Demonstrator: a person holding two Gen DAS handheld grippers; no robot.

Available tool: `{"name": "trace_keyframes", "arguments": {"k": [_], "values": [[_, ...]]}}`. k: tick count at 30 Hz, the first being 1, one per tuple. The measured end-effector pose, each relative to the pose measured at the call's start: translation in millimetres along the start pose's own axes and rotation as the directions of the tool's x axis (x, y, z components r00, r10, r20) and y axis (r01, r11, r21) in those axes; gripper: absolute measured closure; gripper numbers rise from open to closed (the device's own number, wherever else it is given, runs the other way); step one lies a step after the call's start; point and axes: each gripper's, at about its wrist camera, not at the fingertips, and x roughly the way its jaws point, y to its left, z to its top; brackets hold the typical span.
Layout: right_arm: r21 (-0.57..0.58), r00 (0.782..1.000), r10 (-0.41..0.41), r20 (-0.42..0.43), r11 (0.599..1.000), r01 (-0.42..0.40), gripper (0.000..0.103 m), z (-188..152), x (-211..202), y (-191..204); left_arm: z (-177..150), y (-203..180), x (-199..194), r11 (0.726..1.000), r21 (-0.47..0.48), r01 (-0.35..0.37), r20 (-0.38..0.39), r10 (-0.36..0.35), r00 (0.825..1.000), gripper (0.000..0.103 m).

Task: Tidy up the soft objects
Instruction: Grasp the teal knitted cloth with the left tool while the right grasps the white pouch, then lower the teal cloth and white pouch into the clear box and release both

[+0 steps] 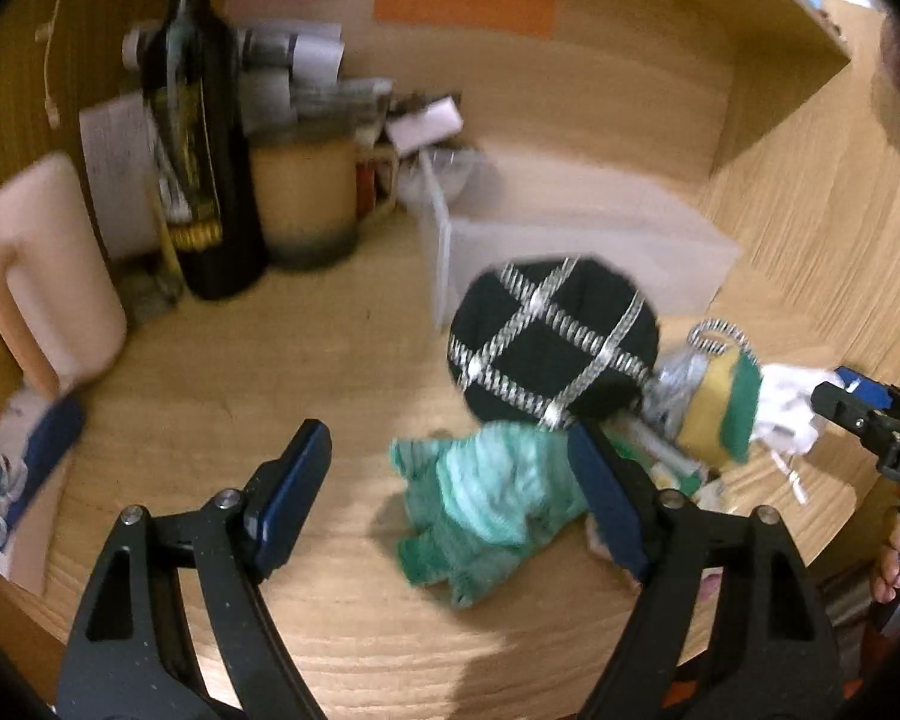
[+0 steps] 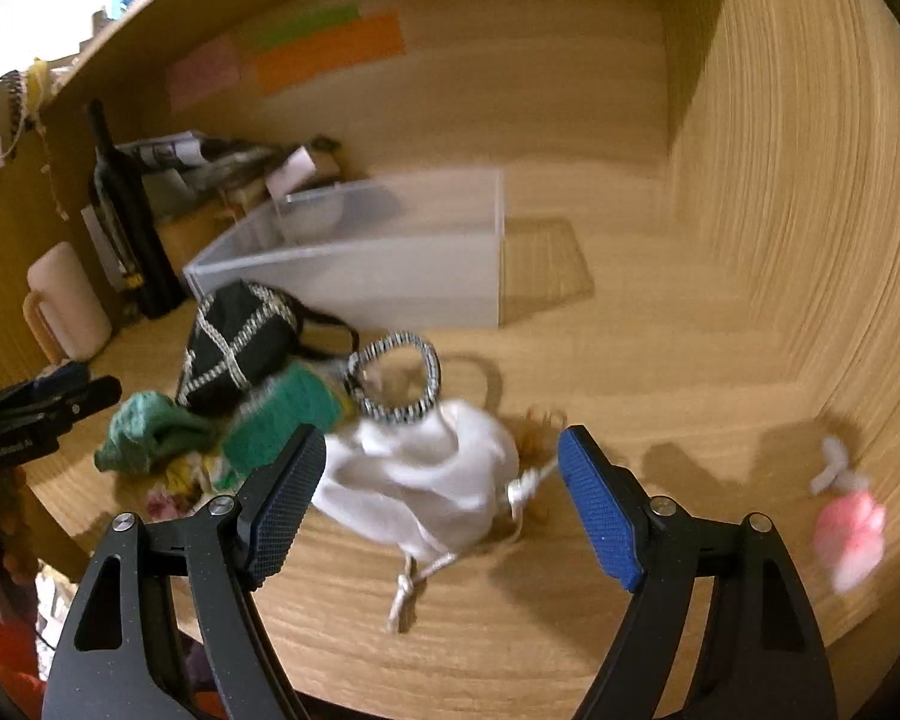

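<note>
Far left on the wooden bench stand a pale pink plastic jug, a dark glass bottle and a tan ceramic mug; none belongs to the job. The left tool hangs with its jaws wide, empty, over a crumpled mint-green knitted cloth. Behind that lie a black pouch crossed with silver braid and a yellow-and-green sponge. The right tool is also spread wide and empty, above a white drawstring fabric bag. A pink fluffy item sits well apart, far right. The translucent plastic box looks empty, so sorting seems barely begun. Lettering on each tool's side is too blurred to read.
</note>
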Motion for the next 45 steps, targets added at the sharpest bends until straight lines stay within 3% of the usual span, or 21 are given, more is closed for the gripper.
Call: {"name": "trace_keyframes", "arguments": {"k": [6,9,11,13,16,20,30,40,45], "values": [[0.009,0.998,0.026,-0.059,1.000,-0.025,0.025,-8,14,-1,-13,5,23,0.999,-0.025,0.025,-0.088,-0.027,0.996,0.022],[0.010,0.996,0.035,-0.083,0.999,-0.035,0.026,-9,22,-1,-17,4,29,0.999,-0.027,0.035,-0.106,-0.038,0.994,0.033],[0.014,0.994,0.046,-0.101,0.999,-0.045,0.032,-10,28,0,-19,1,30,0.999,-0.016,0.036,-0.102,-0.037,0.994,0.037],[0.026,0.991,0.068,-0.114,0.998,-0.065,0.045,-10,32,0,-19,-2,30,0.999,-0.009,0.049,-0.102,-0.049,0.994,0.050],[0.037,0.991,0.081,-0.106,0.996,-0.078,0.062,-9,32,-1,-18,-5,29,0.999,-0.002,0.048,-0.104,-0.047,0.993,0.059],[0.042,0.995,0.071,-0.076,0.997,-0.068,0.073,-7,26,-2,-14,-4,23,0.999,-0.009,0.045,-0.096,-0.046,0.994,0.065],[0.015,0.998,0.003,0.068,1.000,-0.004,0.076,17,-9,-8,16,-1,-12,0.999,0.007,0.037,0.031,-0.038,0.999,0.067],[-0.053,0.977,0.048,0.210,0.998,-0.038,0.076,62,-30,6,71,-13,-28,0.997,0.038,0.061,0.188,-0.067,0.980,0.067],[-0.100,0.964,0.072,0.257,0.994,-0.047,0.076,84,-30,19,98,-23,-25,0.996,0.054,0.077,0.224,-0.088,0.971,0.067]]}}
